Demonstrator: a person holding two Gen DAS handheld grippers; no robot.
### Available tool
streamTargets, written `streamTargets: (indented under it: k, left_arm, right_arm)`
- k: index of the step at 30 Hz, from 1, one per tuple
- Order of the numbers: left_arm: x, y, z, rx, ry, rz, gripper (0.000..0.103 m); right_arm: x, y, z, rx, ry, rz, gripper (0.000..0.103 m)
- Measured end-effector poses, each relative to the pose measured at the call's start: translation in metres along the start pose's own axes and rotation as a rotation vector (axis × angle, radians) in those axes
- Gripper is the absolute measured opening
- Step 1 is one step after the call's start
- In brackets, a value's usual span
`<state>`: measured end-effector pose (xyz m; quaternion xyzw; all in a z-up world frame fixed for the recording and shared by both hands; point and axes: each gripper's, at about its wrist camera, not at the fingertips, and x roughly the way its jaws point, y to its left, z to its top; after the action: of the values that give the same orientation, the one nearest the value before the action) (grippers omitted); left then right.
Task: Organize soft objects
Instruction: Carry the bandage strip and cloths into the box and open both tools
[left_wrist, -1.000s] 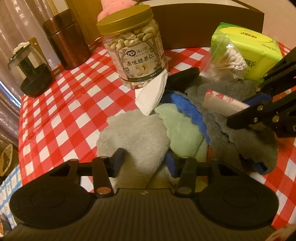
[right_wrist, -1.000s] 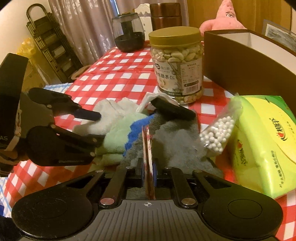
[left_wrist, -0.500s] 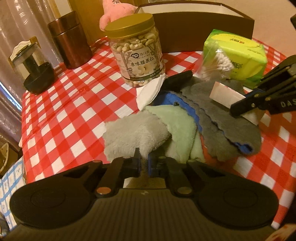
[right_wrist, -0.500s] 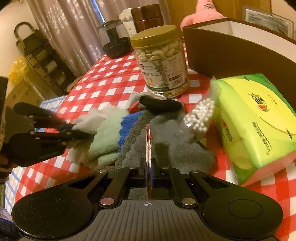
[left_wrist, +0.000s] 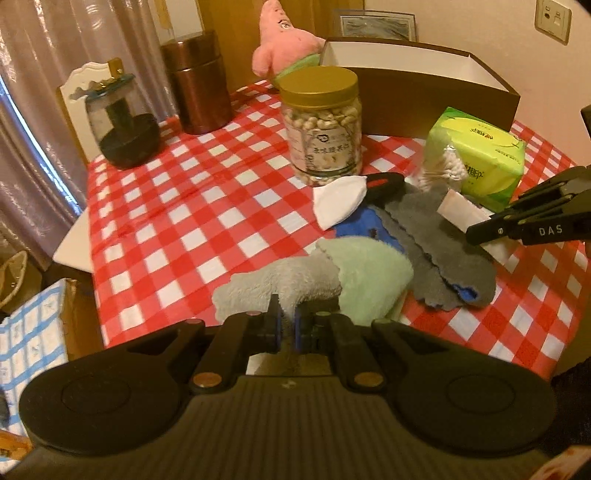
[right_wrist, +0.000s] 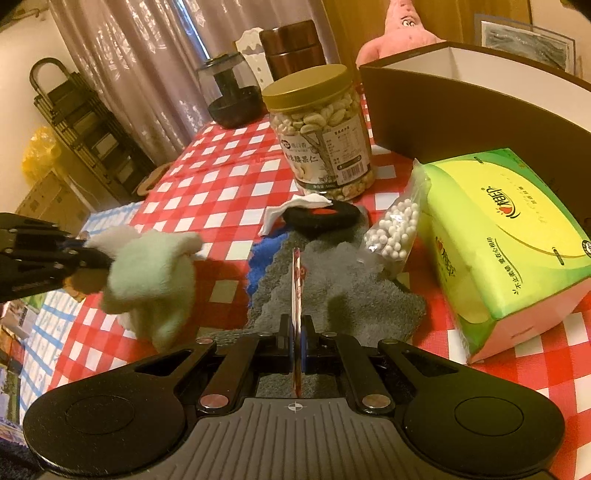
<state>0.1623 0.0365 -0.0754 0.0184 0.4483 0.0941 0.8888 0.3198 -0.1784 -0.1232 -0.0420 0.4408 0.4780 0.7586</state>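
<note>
the surface (left_wrist: 192, 206) wears a smooth, faintly glossy red-and-white checked cloth. the pale towel (left_wrist: 280, 284) and the mint towel (left_wrist: 369, 273) look thick and fluffy; the grey cloth (right_wrist: 354, 295) is a matt, short-napped fleece with a scalloped edge. the nut jar (right_wrist: 325, 136) is clear, shiny plastic under a satin gold lid (right_wrist: 308, 86). the tissue pack (right_wrist: 509, 236) has a glossy plastic wrap. the box (left_wrist: 424, 96) is matt brown card. both tongs (left_wrist: 286, 325) (right_wrist: 297, 343) are matt black plastic.
</note>
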Motion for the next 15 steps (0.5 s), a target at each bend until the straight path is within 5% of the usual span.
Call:
streamTargets:
  k: [5, 9, 15]
  left_arm:
    - [0.001, -0.001, 0.0, -0.048, 0.014, -0.055, 0.012]
    - [0.022, -0.015, -0.006, -0.13, 0.052, -0.165, 0.043]
    - [0.048, -0.038, -0.014, -0.147, 0.099, -0.185, 0.062]
  right_arm:
    - [-0.001, 0.0, 0.0, -0.004, 0.0, 0.0, 0.003]
    - [0.0, 0.001, -0.001, -0.006, 0.005, -0.002, 0.004]
    - [-0.002, -0.001, -0.004, 0.001, 0.014, -0.015, 0.004]
